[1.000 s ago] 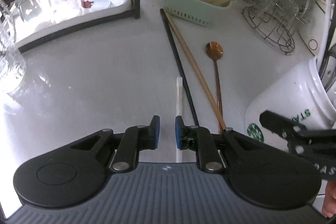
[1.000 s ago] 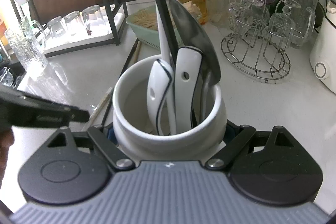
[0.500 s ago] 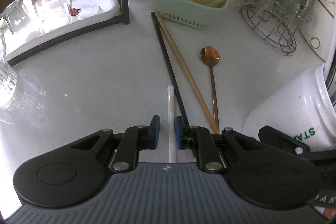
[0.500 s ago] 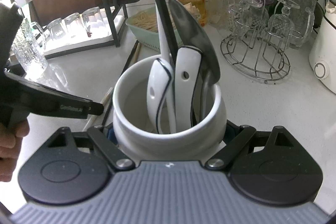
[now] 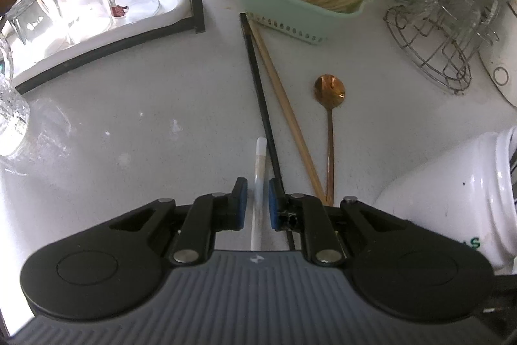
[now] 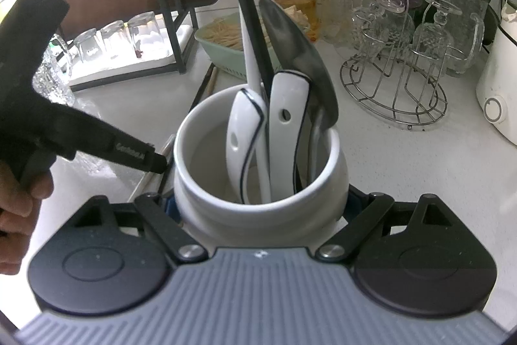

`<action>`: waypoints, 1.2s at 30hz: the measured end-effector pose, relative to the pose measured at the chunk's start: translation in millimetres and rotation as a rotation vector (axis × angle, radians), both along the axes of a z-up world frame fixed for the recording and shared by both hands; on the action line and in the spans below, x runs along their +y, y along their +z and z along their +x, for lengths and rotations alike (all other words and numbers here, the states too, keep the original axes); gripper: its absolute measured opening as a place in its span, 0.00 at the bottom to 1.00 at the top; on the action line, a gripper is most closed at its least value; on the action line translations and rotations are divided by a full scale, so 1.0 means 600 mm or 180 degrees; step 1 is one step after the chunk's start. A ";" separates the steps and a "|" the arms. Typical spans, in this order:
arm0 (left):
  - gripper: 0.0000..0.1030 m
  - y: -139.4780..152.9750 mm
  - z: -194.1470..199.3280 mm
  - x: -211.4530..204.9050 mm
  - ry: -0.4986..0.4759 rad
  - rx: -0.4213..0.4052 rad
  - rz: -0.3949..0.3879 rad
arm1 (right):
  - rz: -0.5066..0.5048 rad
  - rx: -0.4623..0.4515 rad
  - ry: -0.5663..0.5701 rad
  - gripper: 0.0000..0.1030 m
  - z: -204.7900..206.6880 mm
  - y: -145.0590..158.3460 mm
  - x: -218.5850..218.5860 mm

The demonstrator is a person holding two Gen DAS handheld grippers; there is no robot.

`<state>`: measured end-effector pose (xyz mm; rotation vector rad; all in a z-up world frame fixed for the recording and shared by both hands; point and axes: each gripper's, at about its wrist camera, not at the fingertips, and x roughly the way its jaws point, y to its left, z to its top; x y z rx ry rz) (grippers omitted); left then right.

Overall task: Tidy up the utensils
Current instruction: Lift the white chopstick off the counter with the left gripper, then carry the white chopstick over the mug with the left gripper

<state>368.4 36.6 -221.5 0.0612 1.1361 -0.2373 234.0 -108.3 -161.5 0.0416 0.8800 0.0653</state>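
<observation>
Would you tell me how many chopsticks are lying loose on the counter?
3: a white chopstick between the left gripper pads, a black one beside it, a wooden one right of that. Their near ends are hidden.

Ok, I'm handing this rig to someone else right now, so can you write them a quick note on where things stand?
Right gripper: shut on the white mug, which stands on the counter and already holds white spoons, a metal spoon and a black chopstick.
Left gripper: open, jaws narrow, straddling the white chopstick that lies on the counter; its pads do not press it yet.
Beside it on the counter: a black chopstick, a wooden chopstick and a copper spoon.
Left to do: close on the white chopstick, drop it in the mug, then the other three.
</observation>
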 end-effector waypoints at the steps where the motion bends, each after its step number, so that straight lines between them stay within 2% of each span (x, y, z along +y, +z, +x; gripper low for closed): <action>1: 0.12 0.000 0.000 -0.002 -0.0011 -0.0013 0.0027 | -0.0001 0.0001 0.0000 0.89 0.000 0.000 0.000; 3: 0.08 -0.002 0.001 -0.006 -0.0051 -0.0036 0.0074 | -0.0003 0.0003 0.0003 0.89 0.000 0.000 0.000; 7: 0.07 0.001 0.005 -0.002 -0.0063 -0.0012 0.0074 | -0.0015 0.0016 0.0022 0.89 0.001 0.000 0.001; 11: 0.07 0.017 -0.002 0.009 -0.0075 -0.0089 -0.0051 | -0.0030 0.0033 0.0061 0.89 0.003 0.000 0.002; 20: 0.07 0.112 -0.044 0.036 -0.0036 -0.0402 -0.0380 | -0.0007 0.0008 0.0016 0.90 0.001 -0.001 0.002; 36: 0.07 0.255 -0.159 0.054 -0.0398 -0.0933 -0.0939 | -0.0005 0.0028 -0.0023 0.89 0.003 0.001 0.004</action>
